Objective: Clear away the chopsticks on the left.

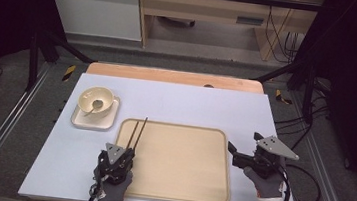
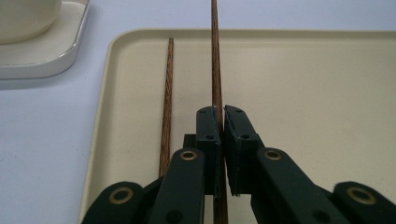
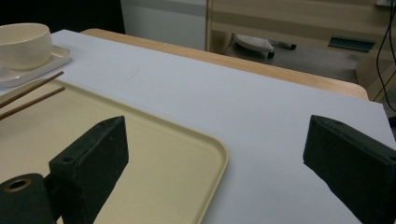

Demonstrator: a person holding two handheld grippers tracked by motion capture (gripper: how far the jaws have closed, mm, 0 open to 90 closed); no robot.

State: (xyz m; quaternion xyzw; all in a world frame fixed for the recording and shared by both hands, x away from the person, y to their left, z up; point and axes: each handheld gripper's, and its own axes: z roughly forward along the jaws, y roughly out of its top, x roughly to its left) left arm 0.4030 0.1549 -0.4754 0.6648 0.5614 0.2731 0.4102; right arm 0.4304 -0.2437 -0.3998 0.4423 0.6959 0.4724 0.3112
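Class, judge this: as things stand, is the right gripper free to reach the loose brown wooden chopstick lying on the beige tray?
Probably yes. The right gripper is open beside the beige tray, whose middle is bare; the loose brown wooden chopstick lies near the far edge, beside the left gripper.

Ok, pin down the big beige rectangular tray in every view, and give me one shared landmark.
High view: big beige rectangular tray lies centre, near the table's front edge.
Left gripper view: its rim runs across the top and down the left.
Right gripper view: its rounded corner sits lower left.
Shared landmark: the two brown wooden chopsticks at its left end.
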